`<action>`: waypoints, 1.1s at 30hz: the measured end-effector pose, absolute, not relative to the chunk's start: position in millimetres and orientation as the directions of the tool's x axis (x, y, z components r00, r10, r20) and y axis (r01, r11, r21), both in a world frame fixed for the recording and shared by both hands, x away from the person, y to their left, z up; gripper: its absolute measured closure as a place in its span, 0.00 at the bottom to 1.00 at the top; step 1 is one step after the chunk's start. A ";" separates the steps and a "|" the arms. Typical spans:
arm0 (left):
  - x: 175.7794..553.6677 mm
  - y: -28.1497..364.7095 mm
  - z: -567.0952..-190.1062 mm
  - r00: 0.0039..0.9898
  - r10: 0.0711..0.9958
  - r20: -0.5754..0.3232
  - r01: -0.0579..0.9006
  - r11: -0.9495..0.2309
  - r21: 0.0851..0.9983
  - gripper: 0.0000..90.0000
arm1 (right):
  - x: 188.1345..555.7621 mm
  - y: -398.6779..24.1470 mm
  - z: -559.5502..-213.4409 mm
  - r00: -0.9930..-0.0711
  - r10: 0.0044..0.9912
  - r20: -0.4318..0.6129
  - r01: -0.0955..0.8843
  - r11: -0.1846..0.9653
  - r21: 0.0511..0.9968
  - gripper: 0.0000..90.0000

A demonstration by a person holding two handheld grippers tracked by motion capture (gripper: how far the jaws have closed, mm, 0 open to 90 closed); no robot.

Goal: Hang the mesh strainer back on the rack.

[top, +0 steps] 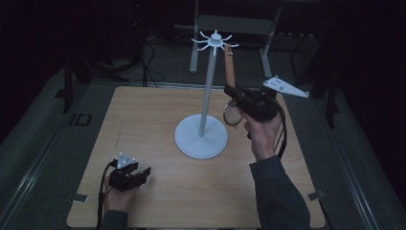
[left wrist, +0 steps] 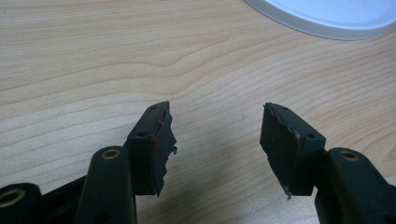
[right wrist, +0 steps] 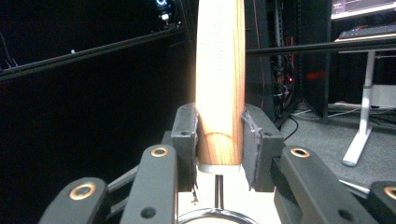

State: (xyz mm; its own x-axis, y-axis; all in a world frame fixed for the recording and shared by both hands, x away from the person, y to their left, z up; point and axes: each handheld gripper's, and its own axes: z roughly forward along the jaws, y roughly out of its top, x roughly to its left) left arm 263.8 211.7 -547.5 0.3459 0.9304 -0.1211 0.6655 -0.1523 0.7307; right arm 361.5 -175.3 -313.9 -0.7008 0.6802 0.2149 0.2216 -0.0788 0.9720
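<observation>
1. The white hanger stand (top: 206, 91) sits mid-table (top: 143, 124), hooks up top.
2. The right gripper (top: 233, 93) is clamped on a wood-handled strainer (top: 230, 72), held up by the hooks; looks light and stiff, and the smooth handle could slip, so gripping near the metal collar seems smart.
3. The left gripper (left wrist: 215, 135) rests released, holding nothing.

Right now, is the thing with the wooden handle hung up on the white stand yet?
Not quite. Done: the right tongs have picked up the wooden-handled strainer and raised it to the hooks at the top of the white stand. In hand: they grip its handle upright, top end beside one hook. Left: catching it on the hook and letting go. The left tongs rest open on the table.
</observation>
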 end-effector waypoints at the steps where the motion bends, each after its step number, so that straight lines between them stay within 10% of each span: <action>1: 263.8 211.7 -547.5 0.346 0.930 -0.121 0.666 -0.152 0.731 0.49 | 362.0 -174.6 -313.7 -0.702 0.680 0.214 0.223 -0.075 0.972 0.77; 16: 263.7 211.5 -547.5 0.345 0.931 -0.122 0.665 -0.151 0.731 0.49 | 353.5 -171.5 -314.5 -0.640 0.766 0.065 0.166 0.056 0.985 0.52; 33: 263.9 210.7 -547.9 0.346 0.931 -0.120 0.666 -0.153 0.730 0.49 | 342.1 -173.7 -330.0 -0.610 0.788 -0.077 0.181 0.234 0.955 0.47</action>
State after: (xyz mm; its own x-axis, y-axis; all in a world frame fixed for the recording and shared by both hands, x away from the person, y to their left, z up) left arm 263.9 210.7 -547.9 0.3457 0.9306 -0.1201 0.6658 -0.1531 0.7302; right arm 342.1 -173.7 -330.0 -0.6104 0.7884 -0.0770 0.1815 0.2338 0.9552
